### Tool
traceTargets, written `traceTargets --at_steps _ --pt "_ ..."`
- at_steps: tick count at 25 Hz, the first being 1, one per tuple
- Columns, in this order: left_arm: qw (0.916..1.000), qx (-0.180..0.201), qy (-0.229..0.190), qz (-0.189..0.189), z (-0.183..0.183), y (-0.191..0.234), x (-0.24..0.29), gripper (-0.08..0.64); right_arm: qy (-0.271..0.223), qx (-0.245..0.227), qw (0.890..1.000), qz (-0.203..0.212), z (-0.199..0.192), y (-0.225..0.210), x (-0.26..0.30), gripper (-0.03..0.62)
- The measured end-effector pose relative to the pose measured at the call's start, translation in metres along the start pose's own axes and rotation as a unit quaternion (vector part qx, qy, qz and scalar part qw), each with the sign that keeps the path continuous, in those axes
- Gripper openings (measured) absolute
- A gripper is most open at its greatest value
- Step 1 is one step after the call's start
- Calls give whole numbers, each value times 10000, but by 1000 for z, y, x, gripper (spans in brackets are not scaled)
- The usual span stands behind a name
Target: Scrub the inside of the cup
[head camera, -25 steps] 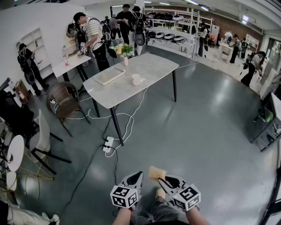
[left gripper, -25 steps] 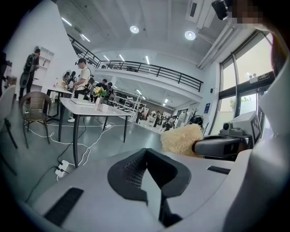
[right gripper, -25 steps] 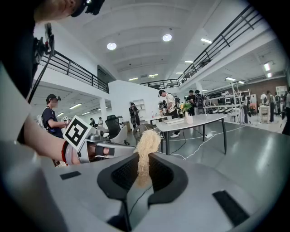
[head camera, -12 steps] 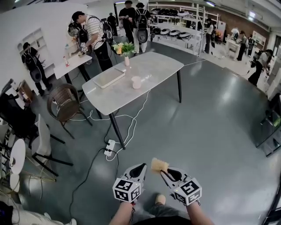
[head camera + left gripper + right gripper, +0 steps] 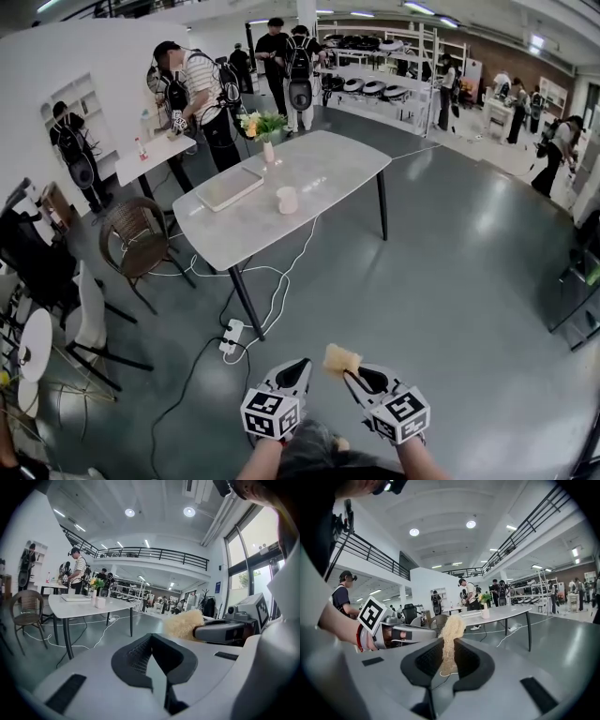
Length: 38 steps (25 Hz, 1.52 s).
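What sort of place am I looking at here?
Probably a large open lab or workshop hall: a bare grey floor, metal racks at the back, a railed balcony, and several people wearing strapped-on gear.

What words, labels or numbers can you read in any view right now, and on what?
No readable words or numbers in any view.
Left cube and right cube: black-and-white square patterns only, no letters.
Blue wall sign: too small to read.
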<state>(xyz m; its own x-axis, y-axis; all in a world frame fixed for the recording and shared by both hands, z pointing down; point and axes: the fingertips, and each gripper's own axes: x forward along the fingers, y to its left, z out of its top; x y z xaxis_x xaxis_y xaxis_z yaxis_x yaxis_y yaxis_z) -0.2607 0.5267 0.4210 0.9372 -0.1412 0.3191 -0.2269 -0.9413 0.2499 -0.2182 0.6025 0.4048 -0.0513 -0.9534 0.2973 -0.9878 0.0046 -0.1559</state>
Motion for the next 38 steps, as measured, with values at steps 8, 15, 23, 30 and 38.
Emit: traceTargets --at_steps 8,15,23,30,38 --pt "9987 -403 68 310 9 43 26 14 139 41 9996 222 11 -23 41 60" --pt "9989 -379 -69 260 40 94 89 14 204 16 9996 211 31 -73 104 60" --pt "9981 -536 -83 288 79 159 151 14 350 -114 9992 168 71 -126 182 60" --pt "9978 -610 -29 261 103 211 196 14 540 -135 9982 223 92 -161 245 61" --pt "9979 -607 38 208 125 263 235 14 575 -93 9980 263 107 -190 305 61"
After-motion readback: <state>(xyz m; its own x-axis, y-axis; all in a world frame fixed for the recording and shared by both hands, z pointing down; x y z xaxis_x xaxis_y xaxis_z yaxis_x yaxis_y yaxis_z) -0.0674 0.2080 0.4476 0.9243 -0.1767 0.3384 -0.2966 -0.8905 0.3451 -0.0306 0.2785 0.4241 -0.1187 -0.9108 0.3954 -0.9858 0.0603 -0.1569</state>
